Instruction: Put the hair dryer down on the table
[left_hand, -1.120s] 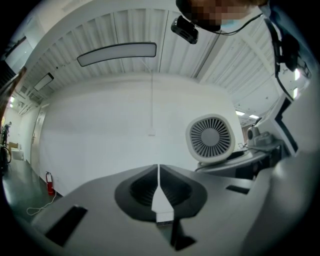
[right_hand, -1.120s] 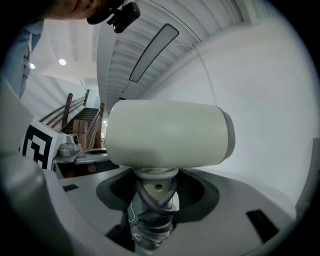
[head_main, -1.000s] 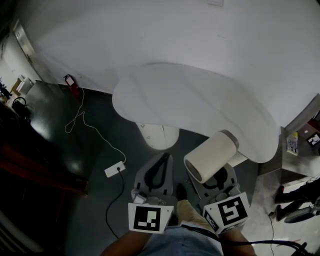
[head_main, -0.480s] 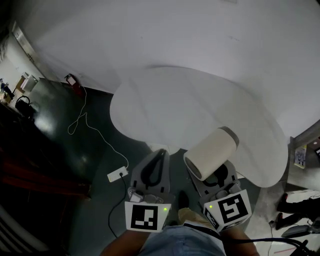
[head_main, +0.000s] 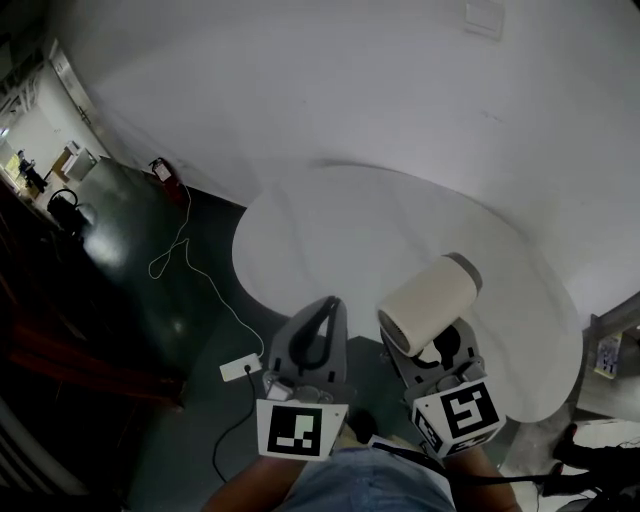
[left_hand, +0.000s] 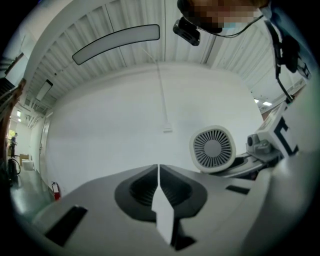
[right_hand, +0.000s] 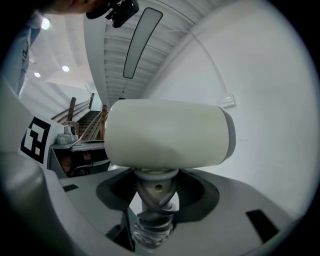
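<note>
Right gripper (head_main: 447, 345) clamped on the handle of the hair dryer (head_main: 428, 303), barrel lying crosswise above its jaws, table (head_main: 330, 230) just ahead of and below them; left gripper (head_main: 328, 306) closed on nothing, alongside.

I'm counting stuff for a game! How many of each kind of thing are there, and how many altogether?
grippers: 2, the left gripper and the right gripper
hair dryer: 1
table: 1
power strip: 1
fire extinguisher: 1
total: 6
</note>
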